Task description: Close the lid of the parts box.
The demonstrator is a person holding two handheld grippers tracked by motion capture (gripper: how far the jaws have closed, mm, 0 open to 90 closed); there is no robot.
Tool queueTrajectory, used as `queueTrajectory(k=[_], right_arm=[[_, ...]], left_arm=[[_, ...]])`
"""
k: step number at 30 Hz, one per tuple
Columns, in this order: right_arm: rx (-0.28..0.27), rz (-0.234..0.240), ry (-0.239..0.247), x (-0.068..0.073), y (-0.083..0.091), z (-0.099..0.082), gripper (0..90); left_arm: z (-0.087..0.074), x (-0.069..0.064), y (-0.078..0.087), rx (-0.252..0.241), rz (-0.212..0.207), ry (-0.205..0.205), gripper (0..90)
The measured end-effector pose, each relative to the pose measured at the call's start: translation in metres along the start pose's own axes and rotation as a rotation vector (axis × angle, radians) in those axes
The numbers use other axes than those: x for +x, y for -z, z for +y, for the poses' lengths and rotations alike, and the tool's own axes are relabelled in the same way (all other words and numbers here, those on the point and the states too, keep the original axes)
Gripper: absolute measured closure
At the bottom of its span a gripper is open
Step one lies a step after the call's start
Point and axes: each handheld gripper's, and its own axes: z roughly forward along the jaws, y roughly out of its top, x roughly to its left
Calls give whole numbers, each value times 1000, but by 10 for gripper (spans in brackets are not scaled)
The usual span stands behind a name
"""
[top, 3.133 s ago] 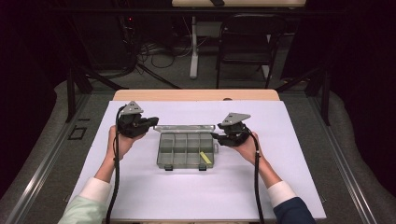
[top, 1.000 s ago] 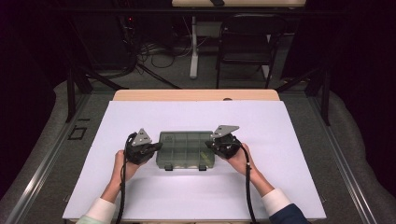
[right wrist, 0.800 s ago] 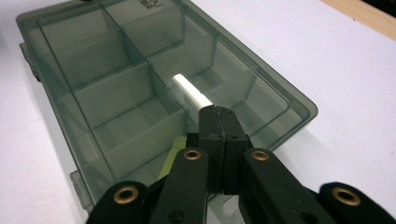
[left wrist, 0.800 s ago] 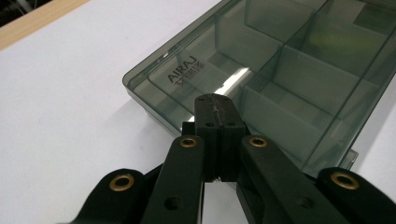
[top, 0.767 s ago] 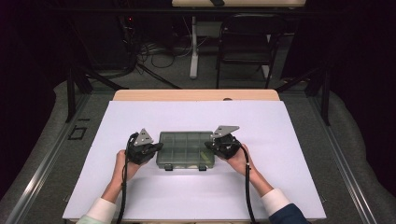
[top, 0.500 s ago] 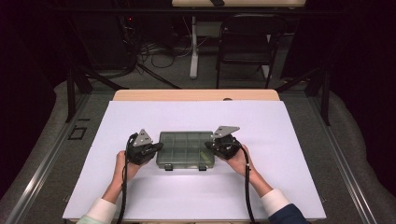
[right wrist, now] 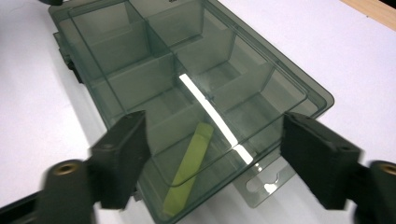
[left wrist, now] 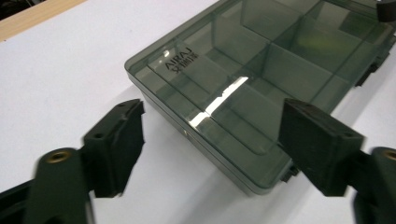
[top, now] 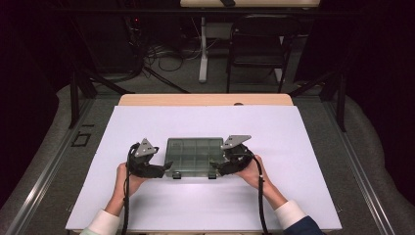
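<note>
Now your smoky clear compartment box (top: 193,155) lies flat and closed on the white table sheet (top: 303,147), toward your side, between your two hands. In the right gripper view you see a yellow-green stick (right wrist: 189,168) inside a near compartment and a hang tab (right wrist: 264,184) at the box end — the high view is too small to show them. The left gripper view gives you raised lettering (left wrist: 179,58) on the lid. Your left gripper (top: 165,169) and right gripper (top: 218,169) sit at the two near corners; both have just been opening their jaws, which now stand wide — the pads press on nothing.
</note>
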Motion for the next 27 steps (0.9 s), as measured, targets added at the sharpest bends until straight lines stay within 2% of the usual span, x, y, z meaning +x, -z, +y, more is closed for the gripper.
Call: queueTrajectory(k=[2,9,19,27], right_arm=[[10,1,-9,1,3,0,144],[11,5,-8,8,10,-5,65],[17,8,-24,11,21,-17,27],[-8,-9,-37,12,34,-30,10]], left_arm=[[-2,-1,1,-1,-4,2,158],[-8,-6,7,7,-1,5,84],[-20,-12,16,12,5,14,15],[-29,-17,21,-5,24,22,2]])
